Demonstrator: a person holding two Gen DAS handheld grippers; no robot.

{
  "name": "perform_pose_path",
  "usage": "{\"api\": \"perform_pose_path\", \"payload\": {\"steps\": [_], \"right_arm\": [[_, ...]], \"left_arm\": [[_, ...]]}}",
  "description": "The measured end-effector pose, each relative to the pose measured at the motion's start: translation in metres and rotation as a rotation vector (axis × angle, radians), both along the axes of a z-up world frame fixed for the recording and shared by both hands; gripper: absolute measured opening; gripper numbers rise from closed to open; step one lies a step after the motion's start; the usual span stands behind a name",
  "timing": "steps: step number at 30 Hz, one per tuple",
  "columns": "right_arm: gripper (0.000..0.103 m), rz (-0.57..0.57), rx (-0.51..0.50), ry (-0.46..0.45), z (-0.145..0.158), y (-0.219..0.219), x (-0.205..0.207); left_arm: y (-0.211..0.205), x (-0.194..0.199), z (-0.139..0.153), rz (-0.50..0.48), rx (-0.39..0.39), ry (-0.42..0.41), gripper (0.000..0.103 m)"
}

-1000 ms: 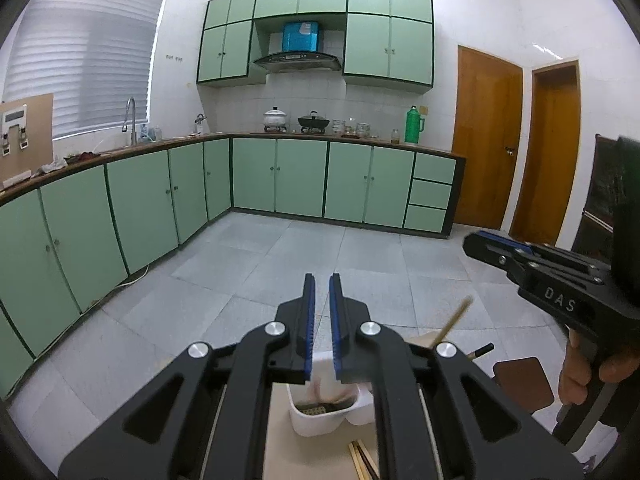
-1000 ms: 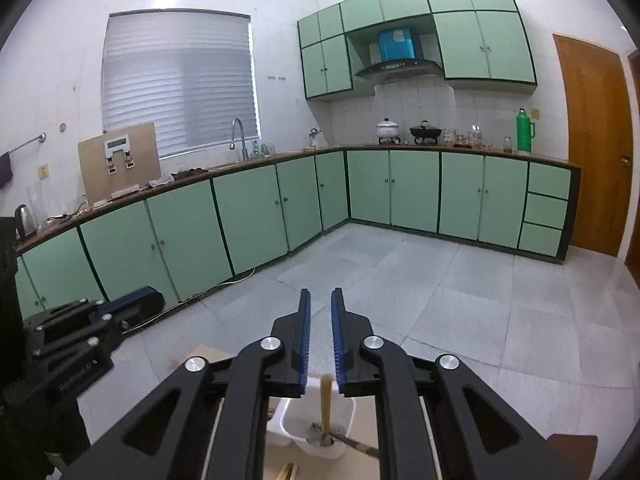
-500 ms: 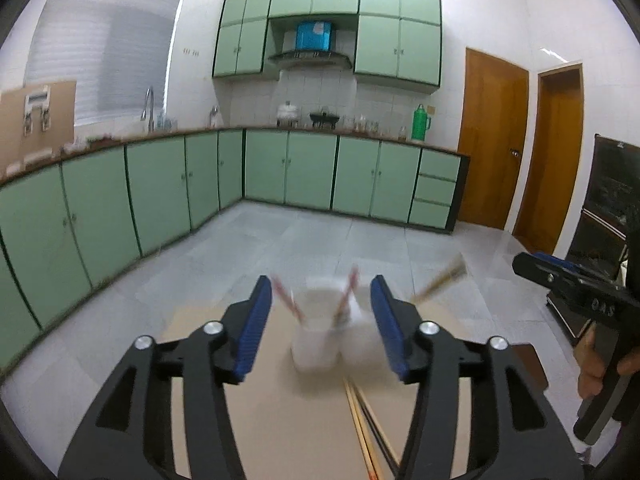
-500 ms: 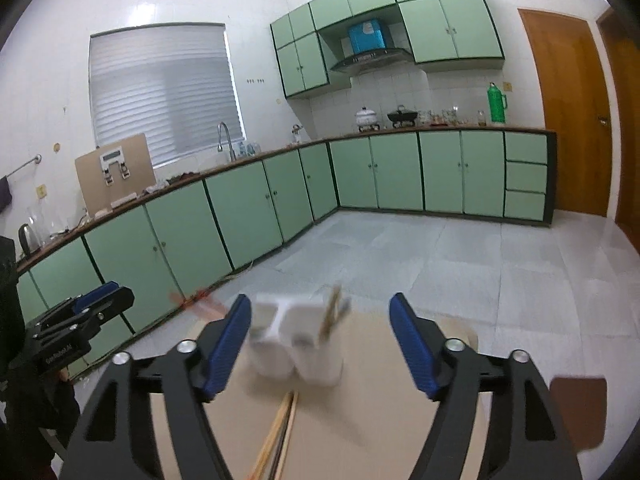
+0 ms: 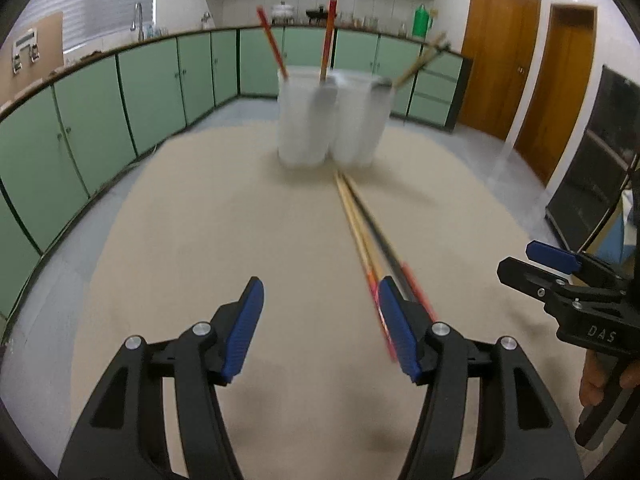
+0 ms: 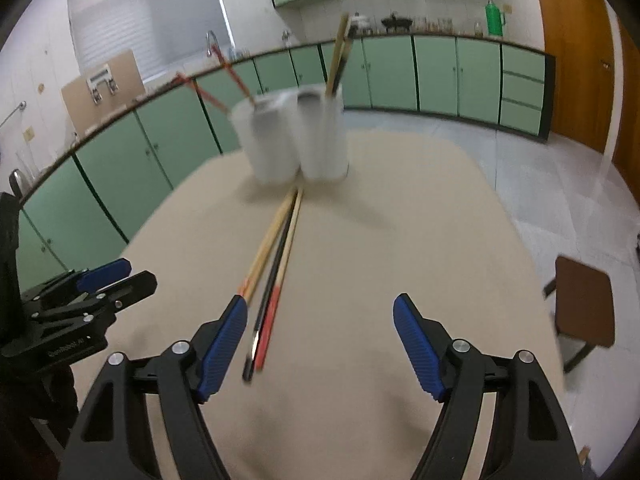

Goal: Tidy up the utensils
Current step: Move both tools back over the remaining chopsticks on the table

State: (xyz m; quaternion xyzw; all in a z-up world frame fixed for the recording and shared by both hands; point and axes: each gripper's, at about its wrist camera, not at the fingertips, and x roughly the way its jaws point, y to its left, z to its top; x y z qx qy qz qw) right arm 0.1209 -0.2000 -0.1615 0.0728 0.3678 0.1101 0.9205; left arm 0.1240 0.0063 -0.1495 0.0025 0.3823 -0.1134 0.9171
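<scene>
White holder has 2 cups; 3 loose chopsticks lie before left tongs and right tongs, both wide.

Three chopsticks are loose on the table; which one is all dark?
The middle chopstick, black along its whole length. The two flanking it, left and right, are pale wood with red or orange ends nearest the claws.

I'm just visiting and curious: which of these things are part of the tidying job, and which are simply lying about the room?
Part of the job:
loose chopsticks lying on the table
white holder, some chopsticks already standing in it
left gripper and right gripper, both open

Just lying about:
stool
green flask
pots on the counter
</scene>
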Motion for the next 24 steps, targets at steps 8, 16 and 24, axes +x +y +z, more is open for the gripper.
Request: {"api": "perform_pose_path", "payload": {"steps": [8, 16, 24], "right_arm": [[0.074, 0.014, -0.021, 0.075, -0.03, 0.01, -0.012], [0.074, 0.03, -0.039, 0.113, -0.044, 0.02, -0.017], [0.074, 0.028, -0.062, 0.116, -0.044, 0.026, -0.014]], "left_arm": [[-0.004, -0.017, -0.025, 0.003, 0.016, 0.071, 0.06], [-0.01, -0.016, -0.033, 0.0, 0.024, 0.097, 0.061], [-0.012, -0.014, -0.041, 0.004, 0.026, 0.12, 0.062]]}}
